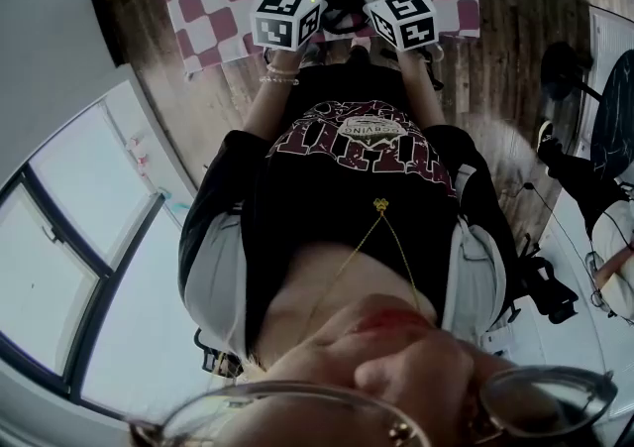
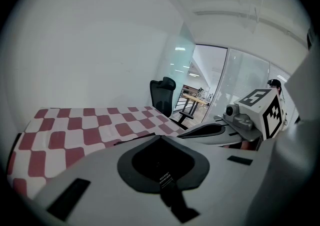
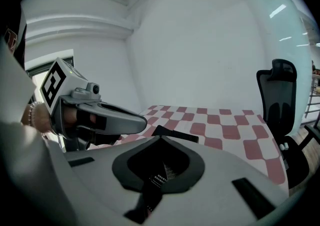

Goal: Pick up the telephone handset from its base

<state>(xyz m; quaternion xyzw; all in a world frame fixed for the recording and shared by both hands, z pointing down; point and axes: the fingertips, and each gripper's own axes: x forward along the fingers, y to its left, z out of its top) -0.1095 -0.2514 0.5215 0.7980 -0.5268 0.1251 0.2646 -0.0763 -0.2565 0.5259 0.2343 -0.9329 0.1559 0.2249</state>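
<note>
Red-and-white checked tablecloth [image 2: 90, 130]: spread flat below a white wall [image 2: 100, 44]. Left gripper [image 2: 159, 138]: jaws are held closed together, nothing gripped. Right gripper [image 3: 161, 138]: jaws likewise closed together, nothing gripped. Telephone handset: shown in no view.

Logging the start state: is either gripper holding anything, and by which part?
Nothing is held: the left gripper and right gripper are both shut and empty.

red/wht check tablecloth [image 2: 85, 125], blk chair [image 2: 162, 94]
</note>
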